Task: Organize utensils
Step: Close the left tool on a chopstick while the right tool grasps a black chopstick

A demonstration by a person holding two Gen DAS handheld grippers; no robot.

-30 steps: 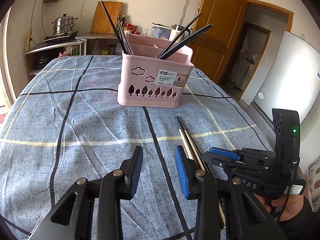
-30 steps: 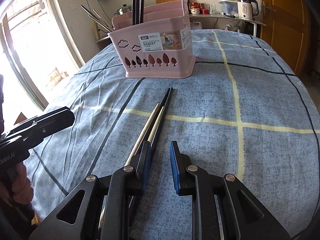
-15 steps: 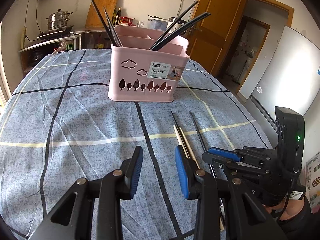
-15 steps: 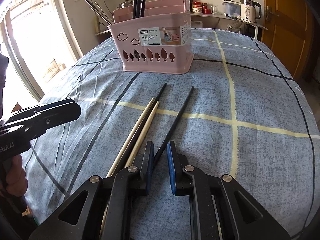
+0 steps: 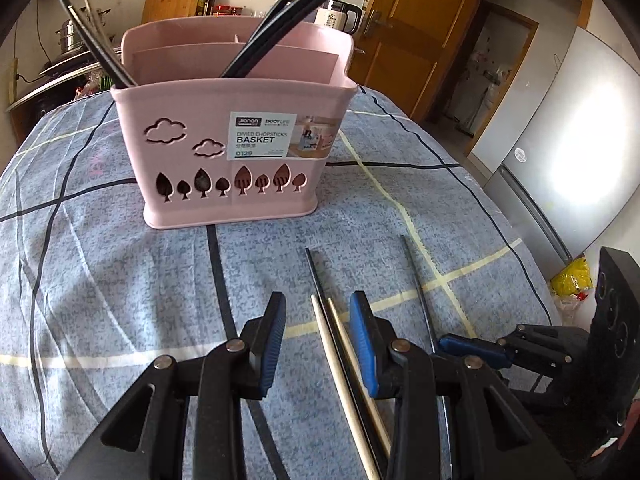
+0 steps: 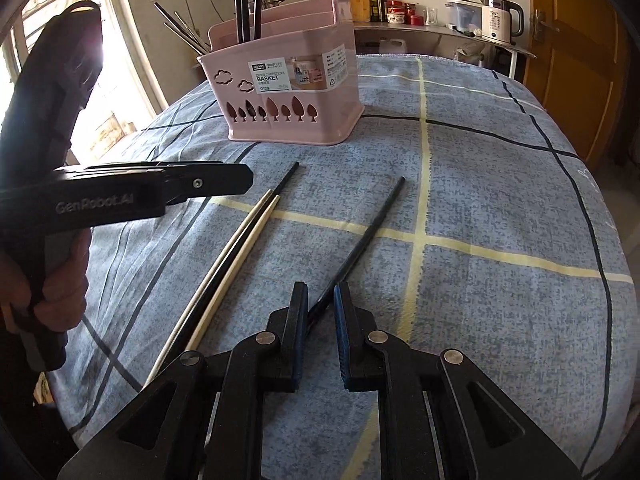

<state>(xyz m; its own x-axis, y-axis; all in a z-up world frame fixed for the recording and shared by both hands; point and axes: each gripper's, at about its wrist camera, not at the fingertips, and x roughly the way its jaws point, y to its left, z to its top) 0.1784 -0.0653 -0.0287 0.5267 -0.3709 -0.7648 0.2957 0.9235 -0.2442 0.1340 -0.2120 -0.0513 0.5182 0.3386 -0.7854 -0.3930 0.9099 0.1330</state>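
Right gripper (image 6: 321,304) clamped on lone black chopstick (image 6: 372,226), which lies angled on blue checked cloth (image 6: 500,184). Left gripper (image 5: 318,334) jaws apart, nothing held, straddling two pale chopsticks (image 5: 332,344) plus another black chopstick (image 5: 318,276) flat on cloth. Beyond: pink divided basket (image 5: 224,160), upright, black chopsticks (image 5: 280,16) already in its compartments.
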